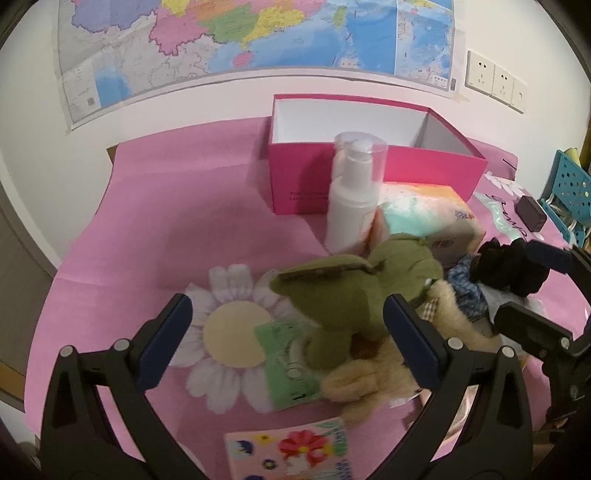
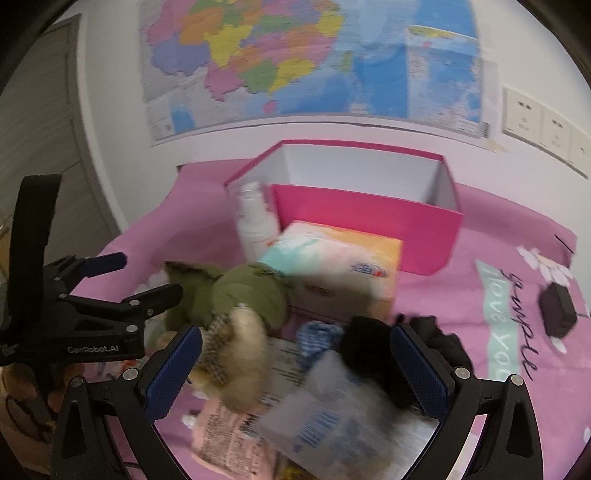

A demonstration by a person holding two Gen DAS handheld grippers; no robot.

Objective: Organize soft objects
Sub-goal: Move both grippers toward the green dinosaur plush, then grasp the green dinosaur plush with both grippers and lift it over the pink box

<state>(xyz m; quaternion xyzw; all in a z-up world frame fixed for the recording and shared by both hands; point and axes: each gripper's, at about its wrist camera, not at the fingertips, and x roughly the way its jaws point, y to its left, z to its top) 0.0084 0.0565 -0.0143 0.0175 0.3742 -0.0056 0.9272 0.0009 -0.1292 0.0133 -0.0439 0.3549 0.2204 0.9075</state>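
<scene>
Near the front edge of the bench [image 1: 155, 229], which wears a pink cloth, the soft things lie in a heap. A green plush toy [image 1: 354, 295] lies on top of a tan furry toy [image 1: 373, 376], and beside them sit a blue knitted bit [image 2: 317, 339] and a black fuzzy thing [image 2: 369, 350]. The left gripper [image 1: 288, 328] hangs over the green toy with its jaws wide apart, one on each side of the toy, not squeezing it. The right gripper [image 2: 295, 362] hangs over the heap too, jaws wide apart, holding nothing. Behind the toys stand a white pump bottle [image 1: 351, 199] and a pack of tissues [image 2: 343, 266], touching each other. At the back edge, near the wall with the map [image 1: 258, 33], sits a pink box [image 1: 369, 162] with its top open.
</scene>
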